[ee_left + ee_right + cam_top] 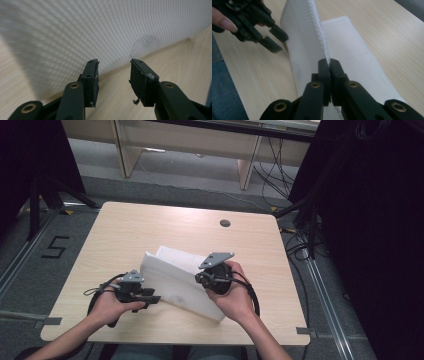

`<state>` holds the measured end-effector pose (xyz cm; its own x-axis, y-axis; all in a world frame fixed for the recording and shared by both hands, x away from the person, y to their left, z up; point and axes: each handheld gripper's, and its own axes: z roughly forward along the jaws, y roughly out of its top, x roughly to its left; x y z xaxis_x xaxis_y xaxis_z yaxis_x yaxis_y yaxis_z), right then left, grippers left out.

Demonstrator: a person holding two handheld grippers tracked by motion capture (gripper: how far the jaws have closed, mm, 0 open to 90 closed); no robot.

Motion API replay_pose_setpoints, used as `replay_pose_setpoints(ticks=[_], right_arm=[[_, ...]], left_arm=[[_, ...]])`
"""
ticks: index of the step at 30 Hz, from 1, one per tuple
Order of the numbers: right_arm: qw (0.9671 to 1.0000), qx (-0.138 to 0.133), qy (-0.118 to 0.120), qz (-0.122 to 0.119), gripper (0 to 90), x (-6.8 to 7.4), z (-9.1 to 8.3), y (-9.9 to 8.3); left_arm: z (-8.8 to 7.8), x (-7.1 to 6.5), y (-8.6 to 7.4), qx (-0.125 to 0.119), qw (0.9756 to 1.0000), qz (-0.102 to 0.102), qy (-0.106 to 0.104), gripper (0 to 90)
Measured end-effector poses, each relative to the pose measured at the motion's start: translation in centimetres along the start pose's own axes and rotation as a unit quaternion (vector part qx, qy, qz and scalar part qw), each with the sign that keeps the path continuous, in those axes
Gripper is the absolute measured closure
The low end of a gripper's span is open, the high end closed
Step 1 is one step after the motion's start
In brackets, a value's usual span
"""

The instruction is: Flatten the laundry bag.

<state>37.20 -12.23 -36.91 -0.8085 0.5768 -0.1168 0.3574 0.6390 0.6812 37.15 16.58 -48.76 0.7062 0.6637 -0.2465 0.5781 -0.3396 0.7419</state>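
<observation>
A white mesh cloth (172, 282) lies folded on the wooden table (150, 225), and its near edge is lifted. My right gripper (199, 277) is shut on that raised edge; in the right gripper view its jaws (329, 62) pinch the cloth's hem (319, 30), which stands up from them. My left gripper (152, 297) sits at the cloth's left side, low over the table. In the left gripper view its jaws (113, 67) stand open with nothing between them, and the cloth (100, 30) hangs just beyond the tips. The left gripper (275, 41) also appears in the right gripper view, beside the cloth.
A round cable hole (225, 223) sits near the table's far edge. Black curtains and cables (350, 220) stand to the right, and a dark stand (37, 195) is on the floor to the left. Bare wood surrounds the cloth.
</observation>
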Motion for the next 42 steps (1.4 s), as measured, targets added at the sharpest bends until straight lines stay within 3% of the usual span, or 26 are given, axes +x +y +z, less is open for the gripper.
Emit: replay_pose_setpoints(ticks=[2, 5, 9, 10, 14, 16, 21, 23, 26, 27, 31, 32, 33, 35, 37, 39, 42], right_arm=[[0.9999, 0.01, 0.003, 0.001, 89.6, 0.6, 0.0, 0.0], [0.9999, 0.011, 0.003, -0.006, 89.5, 1.0, 0.0, 0.0], [0.9995, 0.01, 0.021, -0.021, 89.5, 2.1, 0.3, -0.2], [0.9993, 0.015, 0.027, -0.02, 89.5, 2.3, 0.2, -0.3], [0.999, 0.019, 0.036, -0.02, 89.5, 3.3, 0.5, -0.8], [0.9984, 0.025, 0.045, -0.023, 89.4, 3.8, 0.6, -1.0], [0.9969, 0.037, 0.066, -0.022, 89.4, 4.7, 0.8, -1.5], [0.9952, 0.04, 0.086, -0.025, 89.4, 5.4, 1.2, -2.0], [0.9944, 0.047, 0.091, -0.026, 89.3, 5.8, 1.3, -2.3], [0.9923, 0.056, 0.105, -0.035, 89.3, 6.3, 1.5, -2.6], [0.9892, 0.069, 0.125, -0.033, 89.3, 7.1, 2.0, -3.2], [0.9862, 0.078, 0.139, -0.045, 89.3, 7.5, 2.5, -3.6], [0.9862, 0.078, 0.139, -0.045, 89.3, 7.5, 2.5, -3.6], [0.9822, 0.097, 0.154, -0.047, 89.3, 8.1, 3.3, -4.3], [0.9809, 0.105, 0.156, -0.049, 89.3, 8.2, 3.5, -4.5], [0.977, 0.125, 0.165, -0.051, 89.2, 8.7, 4.5, -5.2], [0.976, 0.139, 0.161, -0.046, 89.1, 8.6, 5.1, -5.7]], left_arm=[[-1.7, 0.4, -0.7, -0.002, 1.0, -0.005, 0.007, 57.1], [-2.7, 0.8, -1.3, -0.005, 0.9999, -0.013, 0.005, 56.5], [-4.7, 1.8, -2.4, -0.01, 0.9992, -0.031, 0.025, 55.5], [-5.4, 2.5, -2.8, -0.01, 0.9983, -0.036, 0.046, 55.4], [-6.0, 3.6, -2.8, -0.008, 0.9972, -0.044, 0.059, 53.6], [-5.9, 3.8, -2.8, -0.021, 0.9958, -0.058, 0.068, 52.6], [-5.8, 4.3, -2.8, -0.025, 0.9943, -0.076, 0.07, 52.1], [-6.0, 4.6, -2.9, -0.015, 0.9948, -0.072, 0.071, 51.9], [-6.0, 4.7, -2.9, -0.017, 0.9942, -0.076, 0.074, 51.7], [-5.9, 4.8, -2.9, -0.021, 0.9935, -0.081, 0.077, 51.5], [-5.9, 5.0, -2.9, -0.021, 0.9933, -0.081, 0.08, 51.4], [-6.0, 5.1, -2.9, -0.02, 0.9933, -0.08, 0.08, 51.4], [-5.9, 5.1, -2.9, -0.021, 0.9934, -0.08, 0.08, 51.4], [-5.8, 5.0, -2.9, -0.028, 0.9928, -0.086, 0.078, 51.3], [-5.8, 4.9, -2.9, -0.027, 0.9936, -0.077, 0.078, 51.1], [-5.6, 4.7, -2.7, -0.032, 0.9943, -0.073, 0.07, 50.9], [-5.5, 4.5, -2.6, -0.034, 0.9948, -0.067, 0.068, 50.8]])
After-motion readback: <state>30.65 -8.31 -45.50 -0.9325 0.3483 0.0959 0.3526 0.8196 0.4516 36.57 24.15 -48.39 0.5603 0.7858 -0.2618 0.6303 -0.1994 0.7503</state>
